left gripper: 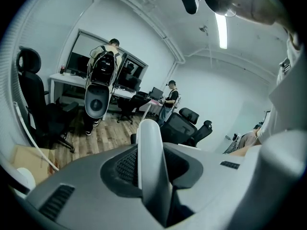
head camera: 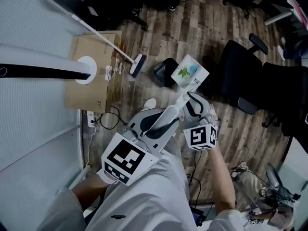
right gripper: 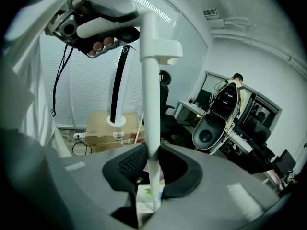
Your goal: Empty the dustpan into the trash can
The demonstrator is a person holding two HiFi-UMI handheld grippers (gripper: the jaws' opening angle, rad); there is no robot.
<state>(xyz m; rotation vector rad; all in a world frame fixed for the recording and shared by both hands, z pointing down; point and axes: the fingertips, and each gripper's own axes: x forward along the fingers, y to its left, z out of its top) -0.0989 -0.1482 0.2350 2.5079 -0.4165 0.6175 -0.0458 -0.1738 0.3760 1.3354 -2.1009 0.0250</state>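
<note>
The dustpan [head camera: 190, 71] is white with a green leaf print and hangs over the wooden floor on a long white handle [head camera: 179, 102]. Just left of it, a small black trash can [head camera: 164, 73] stands on the floor. My left gripper [head camera: 163, 121] is shut on the lower part of the handle, seen as a thick white bar [left gripper: 150, 162] between its jaws. My right gripper [head camera: 193, 101] is shut on the handle farther along. In the right gripper view the handle [right gripper: 151, 104] rises between the jaws, and the printed pan [right gripper: 147, 198] shows below them.
A broom head [head camera: 137, 65] with a long white stick leans over a cardboard box [head camera: 91, 88] on the left. A white pole base [head camera: 86, 70] sits on the box. Black office chairs [head camera: 245, 76] stand to the right. Cables [head camera: 109, 117] lie by the wall.
</note>
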